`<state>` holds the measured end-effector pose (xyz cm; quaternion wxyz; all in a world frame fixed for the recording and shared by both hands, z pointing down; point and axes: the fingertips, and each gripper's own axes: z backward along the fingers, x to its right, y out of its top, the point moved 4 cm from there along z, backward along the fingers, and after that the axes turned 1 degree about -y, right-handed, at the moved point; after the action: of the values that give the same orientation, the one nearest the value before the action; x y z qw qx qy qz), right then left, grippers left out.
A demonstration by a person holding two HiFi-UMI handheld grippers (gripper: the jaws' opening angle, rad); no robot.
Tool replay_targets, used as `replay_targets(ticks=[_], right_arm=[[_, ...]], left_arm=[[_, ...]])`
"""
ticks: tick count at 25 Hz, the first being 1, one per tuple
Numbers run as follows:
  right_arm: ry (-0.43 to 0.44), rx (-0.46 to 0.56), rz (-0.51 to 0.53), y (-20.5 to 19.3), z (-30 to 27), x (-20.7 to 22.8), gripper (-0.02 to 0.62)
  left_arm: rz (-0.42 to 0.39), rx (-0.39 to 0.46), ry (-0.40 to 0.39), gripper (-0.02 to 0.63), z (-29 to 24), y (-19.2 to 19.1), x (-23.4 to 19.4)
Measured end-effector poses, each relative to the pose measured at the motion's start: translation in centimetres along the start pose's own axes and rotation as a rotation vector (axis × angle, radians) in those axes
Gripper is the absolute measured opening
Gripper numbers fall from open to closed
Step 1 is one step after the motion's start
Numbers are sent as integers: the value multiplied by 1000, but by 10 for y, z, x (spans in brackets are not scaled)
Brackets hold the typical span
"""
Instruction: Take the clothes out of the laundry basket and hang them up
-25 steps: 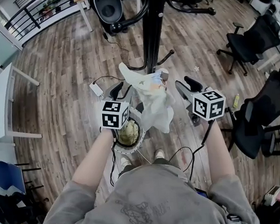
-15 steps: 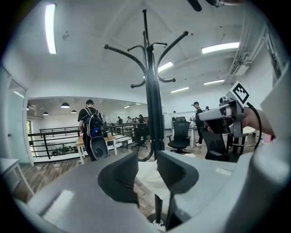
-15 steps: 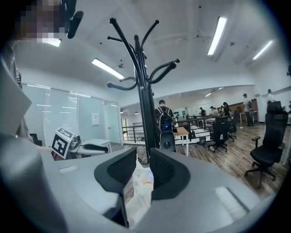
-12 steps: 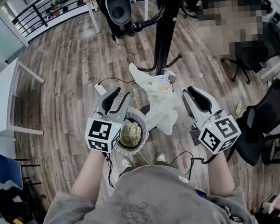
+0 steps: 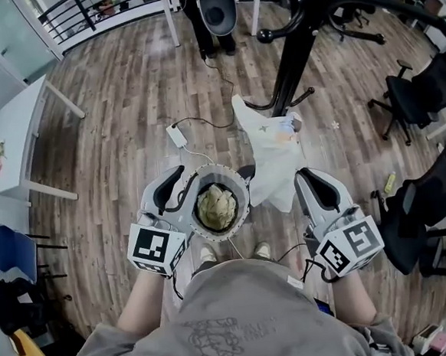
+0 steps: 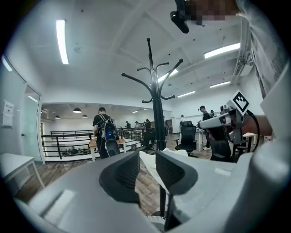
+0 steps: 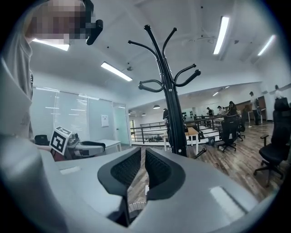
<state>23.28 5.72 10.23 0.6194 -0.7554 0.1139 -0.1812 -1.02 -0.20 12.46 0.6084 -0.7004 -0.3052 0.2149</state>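
The rack (image 5: pixel 298 41) rises at 1 o'clock of the head view, with a white garment (image 5: pixel 277 161) already draped on it below. So the step in hand looks like the next pick. The basket (image 5: pixel 216 168) sits at your feet near centre, and a greenish cloth (image 5: pixel 216 206) lies bunched inside it. Tip a gripper down into the basket and pinch a good fold near the top of the bundle so it lifts free without dragging the basket. Your left gripper (image 5: pixel 176 182), at 9 o'clock of the basket, has its jaws spread and empty. Your right gripper (image 5: pixel 308 180), at 3 o'clock, has its jaws almost pressed together on nothing, so spread them first. Only the head view shows the basket and cloth. Both gripper views aim level and show free hooks at 12 o'clock instead.
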Motion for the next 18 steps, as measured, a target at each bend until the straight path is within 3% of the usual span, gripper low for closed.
replay_targets(ticks=[5, 18], right_arm=[[22, 4, 3, -1, -10, -12, 46], [99, -61, -1, -21, -44, -32, 28]], left_arm=[[8, 12, 42, 36, 19, 0, -7], [17, -21, 123, 2, 37, -19, -30]])
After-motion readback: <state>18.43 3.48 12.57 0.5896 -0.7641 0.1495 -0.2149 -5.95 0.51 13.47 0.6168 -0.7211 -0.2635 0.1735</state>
